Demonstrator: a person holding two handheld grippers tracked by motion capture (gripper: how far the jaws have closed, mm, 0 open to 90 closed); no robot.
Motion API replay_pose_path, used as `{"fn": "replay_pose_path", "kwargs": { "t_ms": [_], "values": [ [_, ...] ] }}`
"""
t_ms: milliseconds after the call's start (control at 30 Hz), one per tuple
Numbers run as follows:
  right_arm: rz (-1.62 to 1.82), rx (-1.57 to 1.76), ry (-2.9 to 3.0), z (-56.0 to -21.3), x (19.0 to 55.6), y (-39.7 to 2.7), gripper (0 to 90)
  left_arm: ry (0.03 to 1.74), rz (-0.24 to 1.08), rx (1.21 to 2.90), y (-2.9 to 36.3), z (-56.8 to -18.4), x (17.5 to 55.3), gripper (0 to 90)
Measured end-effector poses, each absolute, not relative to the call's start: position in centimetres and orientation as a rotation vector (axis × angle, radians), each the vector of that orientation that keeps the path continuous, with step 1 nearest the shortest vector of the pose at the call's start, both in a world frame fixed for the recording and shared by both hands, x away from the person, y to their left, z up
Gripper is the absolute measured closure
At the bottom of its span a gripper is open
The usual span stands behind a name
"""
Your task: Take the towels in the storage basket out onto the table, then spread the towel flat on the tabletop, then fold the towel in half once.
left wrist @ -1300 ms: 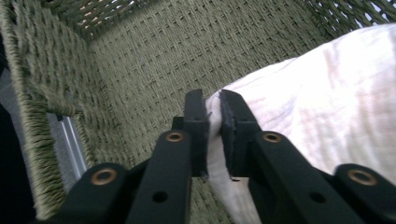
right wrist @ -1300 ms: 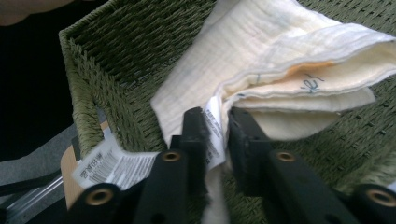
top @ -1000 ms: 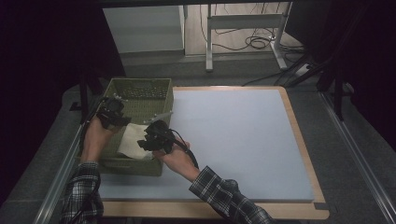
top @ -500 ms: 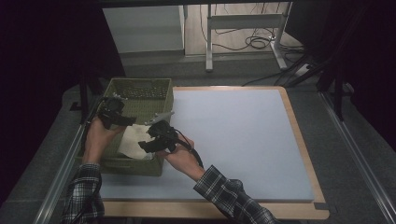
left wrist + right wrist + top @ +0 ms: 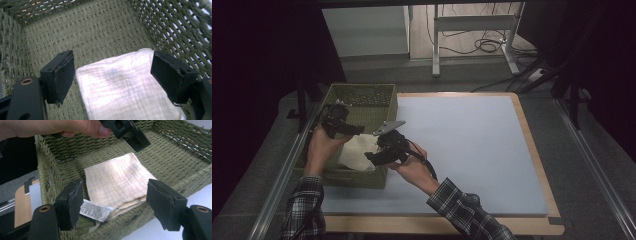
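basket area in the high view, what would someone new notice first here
First the pale folded cloth lying flat on the floor of the green woven basket at the table's left edge, its printed label sticking out toward the near wall. Next, both hands poised over it: the left gripper and right gripper have just been opening, and their jaws stand apart with the cloth lying free below them.

text: none legible | white tag (image 5: 96, 210) on folded cloth (image 5: 117, 182) (fine print, too small to read)
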State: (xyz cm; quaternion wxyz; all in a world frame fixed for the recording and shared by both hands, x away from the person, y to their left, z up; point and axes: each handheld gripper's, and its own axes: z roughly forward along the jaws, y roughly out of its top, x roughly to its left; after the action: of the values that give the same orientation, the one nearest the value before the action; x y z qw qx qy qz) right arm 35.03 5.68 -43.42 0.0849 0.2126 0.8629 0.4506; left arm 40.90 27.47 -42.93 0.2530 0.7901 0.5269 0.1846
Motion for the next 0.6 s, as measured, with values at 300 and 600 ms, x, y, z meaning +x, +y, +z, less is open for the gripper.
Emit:
{"fn": "replay_pose_path", "kwargs": {
  "t_ms": [300, 600],
  "values": [
    [1.361, 0.640, 2.549, -42.9, 35.1, 4.1, 29.0, 1.402, 0.486, 2.139, 26.3, -42.1, 40.8, 16.9],
    [1.354, 0.665, 2.521, -42.6, 35.4, 1.6, 28.2, 1.377, 0.475, 2.130, 25.2, -41.4, 40.7, 13.5]
  ]
}}
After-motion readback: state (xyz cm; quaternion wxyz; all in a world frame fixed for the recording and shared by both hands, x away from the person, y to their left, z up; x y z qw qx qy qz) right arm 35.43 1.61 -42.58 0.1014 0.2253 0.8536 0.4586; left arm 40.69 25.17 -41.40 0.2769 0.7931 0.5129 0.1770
